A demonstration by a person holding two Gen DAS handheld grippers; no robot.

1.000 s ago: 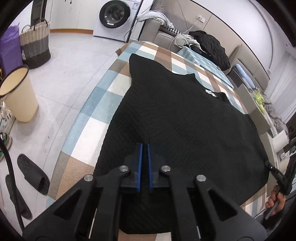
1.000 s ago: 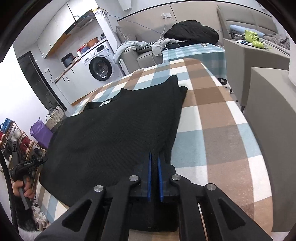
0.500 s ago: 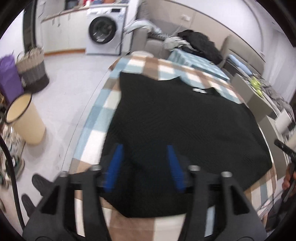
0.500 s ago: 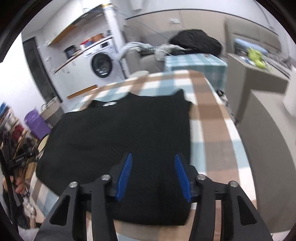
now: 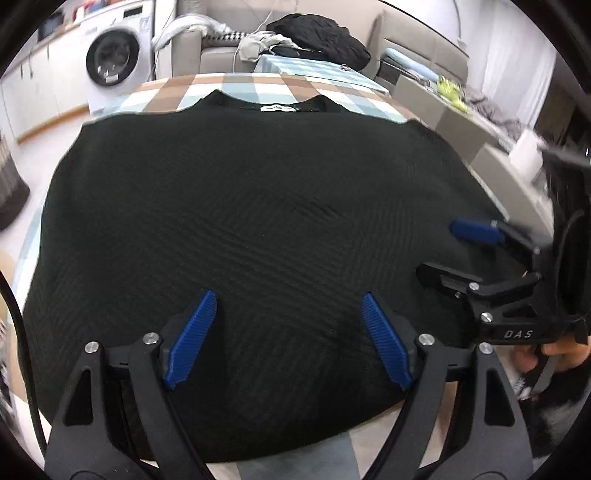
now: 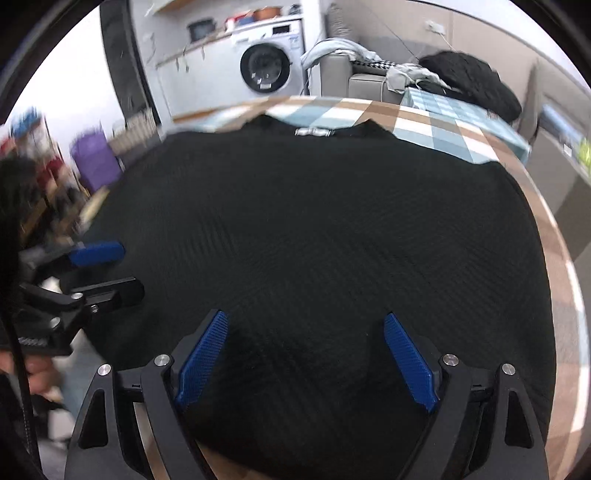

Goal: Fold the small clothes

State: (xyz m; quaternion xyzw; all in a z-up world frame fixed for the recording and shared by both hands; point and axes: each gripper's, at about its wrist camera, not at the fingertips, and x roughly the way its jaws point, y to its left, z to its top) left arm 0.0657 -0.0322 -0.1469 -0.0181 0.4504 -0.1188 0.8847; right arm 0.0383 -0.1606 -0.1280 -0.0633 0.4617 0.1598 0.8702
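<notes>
A black knit top [image 5: 258,206] lies flat on the checked table [image 5: 236,86], collar and white label [image 5: 277,108] at the far side. It also fills the right wrist view [image 6: 325,229]. My left gripper [image 5: 288,332] is open and empty over the near hem, left of the middle. My right gripper [image 6: 306,354] is open and empty over the near hem, further right. Each gripper shows in the other's view: the right gripper [image 5: 461,251] at the right edge, the left gripper [image 6: 107,269] at the left edge.
A washing machine [image 5: 110,66] stands at the back left. A sofa with heaped clothes [image 5: 317,33] is behind the table. Grey boxes [image 5: 443,110] stand to the right. A purple bin [image 6: 94,162] and shelves are on the left.
Both grippers were shut on the hem a second ago; they have let go, opened wide and swung round to face the collar.
</notes>
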